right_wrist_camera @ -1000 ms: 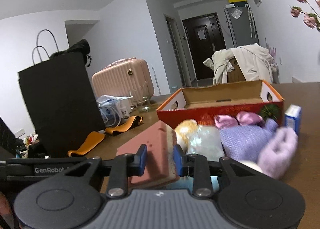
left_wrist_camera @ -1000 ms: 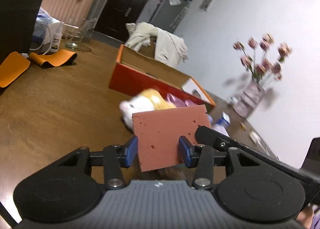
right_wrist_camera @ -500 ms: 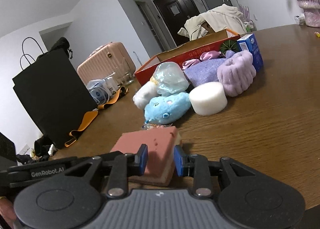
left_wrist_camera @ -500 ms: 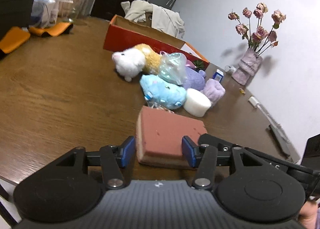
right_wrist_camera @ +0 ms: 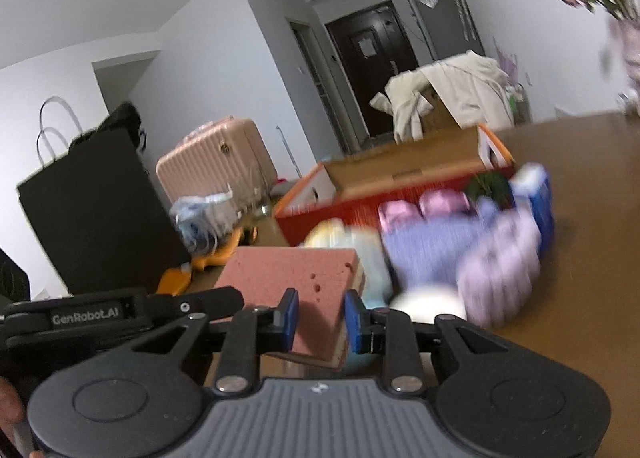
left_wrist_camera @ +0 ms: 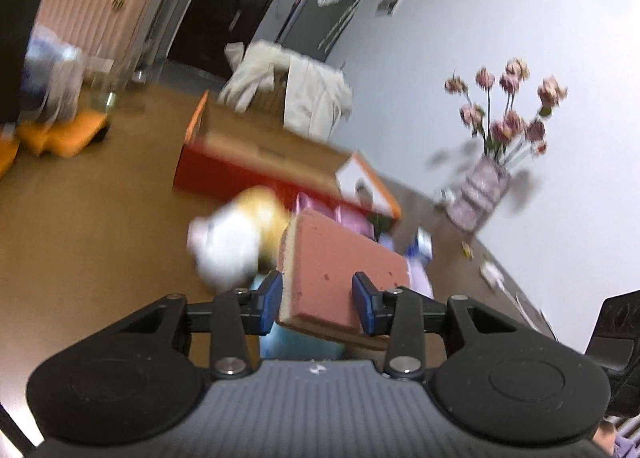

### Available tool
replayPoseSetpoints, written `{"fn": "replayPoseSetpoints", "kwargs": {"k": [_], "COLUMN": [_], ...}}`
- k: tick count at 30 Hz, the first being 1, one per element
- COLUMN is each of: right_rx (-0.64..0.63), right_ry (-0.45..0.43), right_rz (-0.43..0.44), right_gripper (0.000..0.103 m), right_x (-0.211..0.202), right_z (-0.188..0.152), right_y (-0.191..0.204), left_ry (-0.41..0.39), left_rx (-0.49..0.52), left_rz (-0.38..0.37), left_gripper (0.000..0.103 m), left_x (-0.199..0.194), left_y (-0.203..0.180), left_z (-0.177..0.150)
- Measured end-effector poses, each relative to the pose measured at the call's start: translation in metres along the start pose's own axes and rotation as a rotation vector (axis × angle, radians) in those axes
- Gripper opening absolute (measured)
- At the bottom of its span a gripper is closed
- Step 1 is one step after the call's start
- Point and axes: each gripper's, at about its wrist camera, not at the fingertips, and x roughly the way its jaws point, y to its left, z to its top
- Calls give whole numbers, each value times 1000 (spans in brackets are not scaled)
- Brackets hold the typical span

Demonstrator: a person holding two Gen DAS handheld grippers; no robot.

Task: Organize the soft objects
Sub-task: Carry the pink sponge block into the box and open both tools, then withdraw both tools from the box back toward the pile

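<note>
Both grippers hold one pink sponge block (left_wrist_camera: 340, 270), lifted off the wooden table. My left gripper (left_wrist_camera: 318, 300) is shut on its short side. My right gripper (right_wrist_camera: 318, 320) is shut on its other end (right_wrist_camera: 304, 290). Beyond lies a blurred pile of soft things: a white and yellow plush (left_wrist_camera: 232, 242), a purple knit item (right_wrist_camera: 432, 250), a lilac fluffy band (right_wrist_camera: 500, 274), a white round sponge (right_wrist_camera: 428, 304). An open red cardboard box (left_wrist_camera: 256, 161) stands behind the pile and shows in the right wrist view (right_wrist_camera: 400, 177).
A vase of pink flowers (left_wrist_camera: 484, 185) stands at the table's right. A black bag (right_wrist_camera: 92, 209), a glass and orange straps (left_wrist_camera: 60, 133) sit at the left. A small blue carton (right_wrist_camera: 540, 201) stands by the box. A pink suitcase (right_wrist_camera: 216, 161) and a chair with clothes are behind.
Half a second ago the sponge was low at the table; both grippers have since lifted it and swung toward the box. The views are motion-blurred.
</note>
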Motion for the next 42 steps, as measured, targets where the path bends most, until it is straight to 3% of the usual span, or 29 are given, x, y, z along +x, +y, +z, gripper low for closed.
{"fn": "replayPoseSetpoints", "kwargs": {"k": [5,9,12,17,19,22,27,30,34,42], "right_rx": [-50,-36,45,159,178,182,167,150,109,-178], "right_ry": [-25,39,135,322,370,413,402,361,292,156], "right_rz": [36,29,11,-54,-86,-96,-75,-82,-88,-167], "right_gripper": [25,25,25,23,21,19,21,23,31,49], "right_x": [69,156,232,345,373,395,389,364,303,152], "right_z": [86,156,193,210,204,192,193,206,225,237], "right_y": [-11,-26,-49,-85,-90,-92,-81,-75,-74,-57], "left_ry": [-69,-16,36,177,196,162,157,132,79,-55], "left_rx": [58,41,62,112,155,206,198,209,252,375], "left_rz": [49,113,190,315,320,314,334,333,324,332], "left_gripper": [38,37,37,38,40,41,41,43,52,71], "left_x": [64,139,197,283,292,286,276,252,207,99], "left_y": [6,28,46,77,78,79,82,70,49,3], "left_z": [90,157,189,204,201,196,202,209,212,189]}}
